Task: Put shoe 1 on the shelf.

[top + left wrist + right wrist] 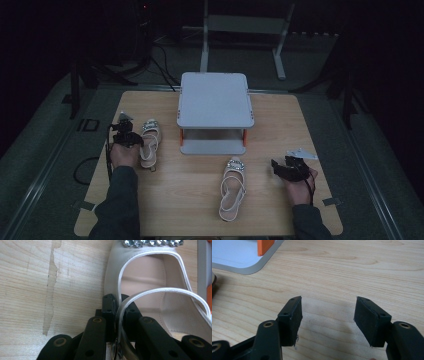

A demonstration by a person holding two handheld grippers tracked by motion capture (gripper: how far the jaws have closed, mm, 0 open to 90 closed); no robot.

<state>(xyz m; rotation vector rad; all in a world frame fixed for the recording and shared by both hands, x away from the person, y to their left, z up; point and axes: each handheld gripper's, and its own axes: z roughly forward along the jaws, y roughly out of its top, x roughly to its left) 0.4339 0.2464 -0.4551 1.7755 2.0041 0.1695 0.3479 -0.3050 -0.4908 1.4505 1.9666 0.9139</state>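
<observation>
Sandal [150,300] on the left is pinched at its thin heel strap by the left gripper [119,312], jaws clenched on the strap; it lies on the table [280,115] just left of the grey shelf stand [215,100], near the table's left edge. Right gripper [327,315] hovers released, jaws wide over bare wood right of the stand's front corner. A second sandal [233,189] lies in front of the stand, apart from both grippers
</observation>
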